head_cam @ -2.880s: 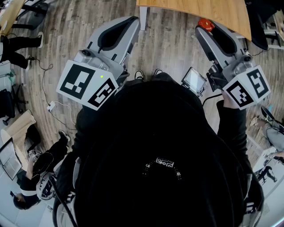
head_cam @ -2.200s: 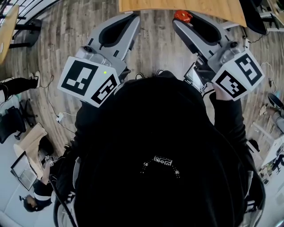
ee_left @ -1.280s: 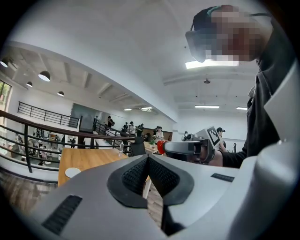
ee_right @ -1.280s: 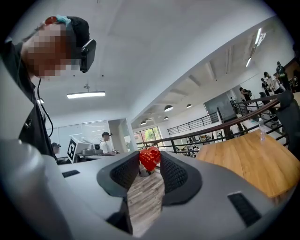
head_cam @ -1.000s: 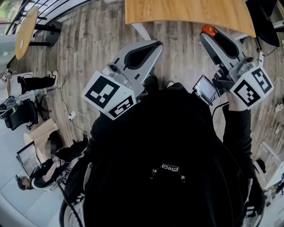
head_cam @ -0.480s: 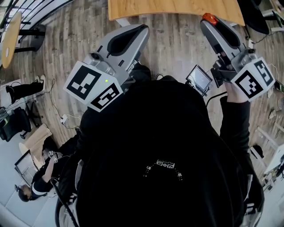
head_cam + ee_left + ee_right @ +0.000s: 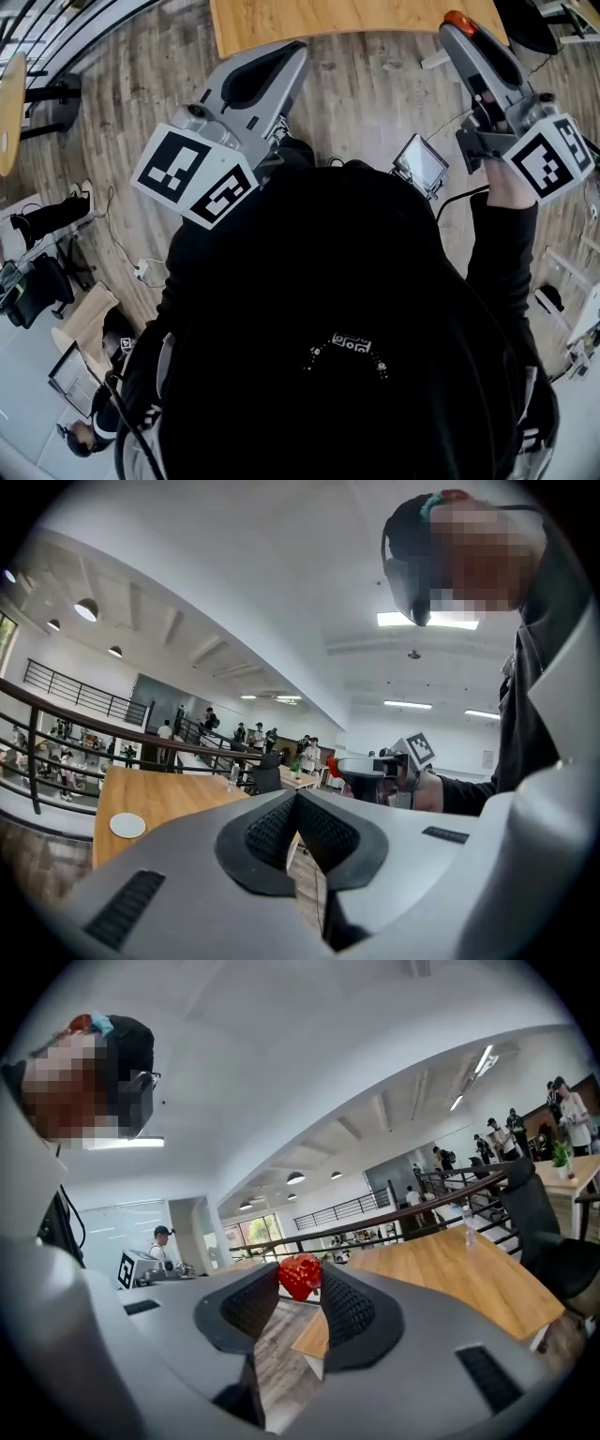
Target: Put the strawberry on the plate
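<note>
Head view: the right gripper (image 7: 459, 30) has swung toward the frame's top right corner since half a second ago. The strawberry (image 7: 459, 20) sits at its tip, same red blob as in every earlier frame. The left gripper (image 7: 289, 52) has barely shifted and points at the wooden table (image 7: 356, 19), whose edge has slid a bit left. We read this as the carry phase: fruit picked, person closing on the table, nothing placed yet. Plank floor (image 7: 375, 103) below, small screen (image 7: 420, 164) by the right arm, the wearer's dark top fills the lower frame.

Left gripper view: jaws pressed together with nothing between them, so the claw is clenched on air. Past them is the table with a white disc (image 7: 127, 825) on it, which we take for the plate, though it's too small to be sure. The other gripper shows across the frame, red fruit at its tip.

Right gripper view: pads clamped on the strawberry, up at the jaw tips, clear of any surface. The table lies beyond and to the right, with a bottle (image 7: 468, 1222) and a dark chair (image 7: 548, 1222). There's a railing (image 7: 375, 1222), ceiling lights, and people standing about an open hall.
</note>
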